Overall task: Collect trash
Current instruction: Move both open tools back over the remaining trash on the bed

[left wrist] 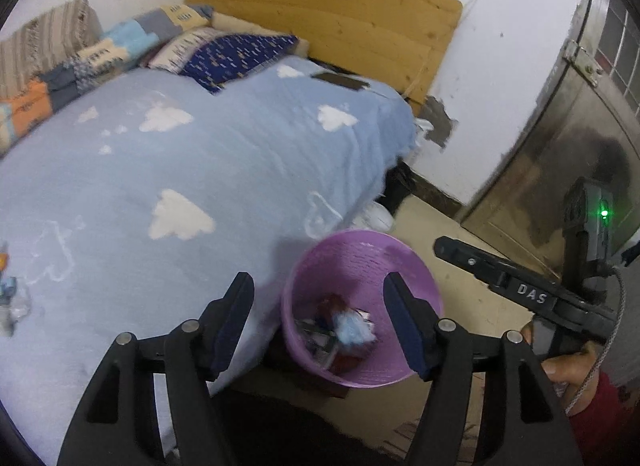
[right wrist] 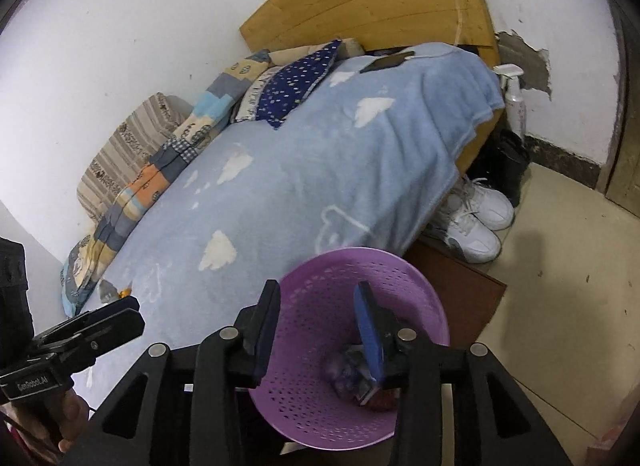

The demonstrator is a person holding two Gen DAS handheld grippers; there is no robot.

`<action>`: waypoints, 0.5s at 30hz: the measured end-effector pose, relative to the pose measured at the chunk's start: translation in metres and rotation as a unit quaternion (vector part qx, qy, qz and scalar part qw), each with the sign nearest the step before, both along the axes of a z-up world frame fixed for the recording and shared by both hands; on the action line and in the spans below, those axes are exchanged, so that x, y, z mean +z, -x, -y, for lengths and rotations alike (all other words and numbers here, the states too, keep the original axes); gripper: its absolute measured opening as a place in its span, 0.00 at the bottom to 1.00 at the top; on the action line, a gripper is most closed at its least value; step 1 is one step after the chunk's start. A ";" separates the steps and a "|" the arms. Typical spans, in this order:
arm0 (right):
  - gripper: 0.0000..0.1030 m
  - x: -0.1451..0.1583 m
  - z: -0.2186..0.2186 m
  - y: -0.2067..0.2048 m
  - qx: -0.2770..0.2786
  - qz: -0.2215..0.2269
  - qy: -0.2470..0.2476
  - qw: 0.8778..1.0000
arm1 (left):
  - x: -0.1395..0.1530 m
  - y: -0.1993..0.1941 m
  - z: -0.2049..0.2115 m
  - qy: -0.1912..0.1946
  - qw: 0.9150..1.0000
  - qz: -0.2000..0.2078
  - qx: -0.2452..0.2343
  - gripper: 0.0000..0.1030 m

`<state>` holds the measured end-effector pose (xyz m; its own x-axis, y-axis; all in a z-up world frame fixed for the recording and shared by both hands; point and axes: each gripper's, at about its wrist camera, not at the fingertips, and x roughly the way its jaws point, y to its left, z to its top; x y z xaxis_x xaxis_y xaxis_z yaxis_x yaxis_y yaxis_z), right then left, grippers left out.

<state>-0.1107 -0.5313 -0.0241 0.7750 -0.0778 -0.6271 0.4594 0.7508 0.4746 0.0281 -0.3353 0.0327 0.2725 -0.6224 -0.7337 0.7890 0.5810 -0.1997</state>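
A purple perforated basket [left wrist: 360, 258] [right wrist: 416, 306] stands beside the bed, with crumpled wrappers [left wrist: 348, 326] [right wrist: 352, 374] lying in its bottom. My left gripper [left wrist: 320, 298] hovers above the basket's mouth, open, with nothing between its fingers. My right gripper [right wrist: 318, 298] also hangs over the basket, open and holding nothing; in the left wrist view it [left wrist: 452, 250] reaches in from the right. A small scrap of wrapper [left wrist: 8, 298] [right wrist: 120, 290] lies on the blanket at the bed's near end, close to the left gripper [right wrist: 124, 312] as the right wrist view shows it.
The bed [left wrist: 180, 169] has a light blue cloud blanket, pillows [left wrist: 232, 53] and a wooden headboard [left wrist: 340, 13]. A dark phone [left wrist: 340, 79] lies near the pillows. White sneakers [right wrist: 476, 225], a spray bottle [right wrist: 514, 97] and a brown wooden block [right wrist: 460, 290] are by the bed. A metal door [left wrist: 560, 145] stands to the right.
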 end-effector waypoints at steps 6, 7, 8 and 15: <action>0.46 0.009 -0.031 -0.026 0.045 -0.001 0.017 0.999 | 0.004 -0.018 -0.054 -0.001 0.998 0.035 0.060 0.65; 0.46 0.009 -0.035 -0.030 0.051 -0.001 0.018 0.999 | 0.004 -0.022 -0.063 -0.003 0.997 0.039 0.071 0.65; 0.46 0.009 -0.040 -0.035 0.059 -0.001 0.018 0.998 | 0.003 -0.026 -0.074 -0.006 0.996 0.045 0.083 0.65; 0.46 0.019 -0.088 -0.072 0.121 0.002 0.033 0.992 | -0.008 -0.049 -0.145 -0.029 0.984 0.078 0.157 0.65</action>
<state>-0.0383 -0.4431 -0.0047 0.7782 0.0702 -0.6241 0.2605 0.8681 0.4225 0.0772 -0.1906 0.0243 0.5577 -0.4477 -0.6990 0.5870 0.8081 -0.0492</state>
